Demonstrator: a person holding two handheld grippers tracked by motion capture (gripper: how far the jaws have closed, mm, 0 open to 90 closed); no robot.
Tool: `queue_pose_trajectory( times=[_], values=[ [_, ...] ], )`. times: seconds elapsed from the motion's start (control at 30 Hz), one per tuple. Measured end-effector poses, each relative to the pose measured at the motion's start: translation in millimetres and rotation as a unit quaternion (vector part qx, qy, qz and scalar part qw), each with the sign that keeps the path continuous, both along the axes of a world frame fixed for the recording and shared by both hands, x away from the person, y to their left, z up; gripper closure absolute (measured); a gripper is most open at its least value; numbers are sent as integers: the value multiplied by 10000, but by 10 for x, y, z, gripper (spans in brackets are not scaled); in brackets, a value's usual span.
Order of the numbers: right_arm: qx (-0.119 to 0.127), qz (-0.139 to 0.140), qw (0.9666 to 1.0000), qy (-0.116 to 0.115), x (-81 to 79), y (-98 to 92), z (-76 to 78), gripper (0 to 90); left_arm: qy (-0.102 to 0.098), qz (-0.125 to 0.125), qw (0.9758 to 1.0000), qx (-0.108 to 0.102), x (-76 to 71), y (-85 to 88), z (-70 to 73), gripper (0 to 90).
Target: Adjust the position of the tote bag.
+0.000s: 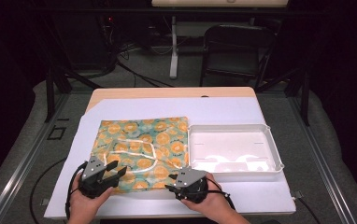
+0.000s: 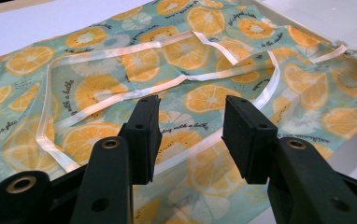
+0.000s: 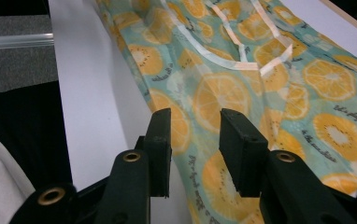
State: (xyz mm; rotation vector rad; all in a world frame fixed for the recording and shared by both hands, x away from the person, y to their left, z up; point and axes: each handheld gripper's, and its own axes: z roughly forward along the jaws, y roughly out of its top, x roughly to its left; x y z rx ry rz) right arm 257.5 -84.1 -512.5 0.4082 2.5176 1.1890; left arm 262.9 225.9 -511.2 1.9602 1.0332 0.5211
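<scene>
Orange-print cloth point(image 1: 141, 151) lies flat on the worktop point(image 1: 223, 112), beside a white tray point(image 1: 235, 149). Left gripper point(image 2: 190, 135) and right gripper point(image 3: 195, 144) stand wide at its near edge, apparently holding nothing.

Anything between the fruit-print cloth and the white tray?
Nothing: in the high view the fruit-print cloth runs right up to the white tray wall, on the white table cover.

Two grippers at an orange-print cloth

The left gripper point(image 1: 113, 173) and right gripper point(image 1: 171, 181) sat open-jawed at the cloth's point(image 1: 141, 151) near edge; a white tray point(image 1: 235, 150) lay right.
</scene>
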Motion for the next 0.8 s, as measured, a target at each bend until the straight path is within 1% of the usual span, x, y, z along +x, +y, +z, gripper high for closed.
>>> queue_pose_trajectory(
  times=[0.1, 0.13, 0.3, 0.37, 0.4, 0.43, 0.47, 0.5, 0.57, 0.6, 0.63, 0.7, 0.73, 0.77, 0.8],
  values=[
    [-54, 65, 10000, 6, 9, 58, -25, 654, -2, -3, 10000, 21, -4, 1, -1, 564],
    [-37, 71, 10000, 22, 12, 79, -40, 658, 11, -4, 10000, 31, -5, 1, -1, 564],
    [-197, 210, 9996, 21, 39, 171, -92, 674, -11, 19, 10000, 14, -9, -2, -6, 564],
    [-164, 238, 9996, 27, 38, 194, -111, 678, -10, 21, 10000, 13, -10, -2, -6, 565],
    [-291, 306, 9991, 12, 40, 242, -124, 686, -12, 34, 10000, 13, -10, -4, -10, 565],
    [-291, 306, 9991, 12, 40, 242, -124, 686, -12, 34, 10000, 13, -10, -4, -10, 566],
    [-248, 340, 9991, 1, 40, 291, -153, 692, -10, 19, 10000, 31, -8, -3, -11, 567],
    [-340, 380, 9987, -23, 46, 301, -149, 695, -10, 19, 10000, 31, -8, -3, -11, 568],
    [-313, 377, 9988, -18, 47, 337, -174, 702, -12, 21, 10000, 37, -8, -3, -12, 569],
    [-378, 413, 9984, -19, 57, 347, -177, 705, -11, 34, 10000, 36, -9, -2, -13, 570],
    [-347, 386, 9987, -8, 56, 360, -192, 708, -9, 37, 10000, 38, -9, -1, -13, 570],
    [-415, 419, 9983, -11, 68, 370, -201, 716, -6, 38, 10000, 40, -8, 1, -15, 570],
    [-417, 387, 9984, -18, 68, 376, -210, 720, -5, 41, 10000, 39, -8, 1, -15, 570],
    [-477, 403, 9980, -29, 75, 377, -208, 725, -3, 42, 10000, 36, -8, 2, -16, 570],
    [-450, 400, 9982, -33, 79, 381, -215, 731, -6, 42, 10000, 34, -7, 2, -16, 570]
  ],
)
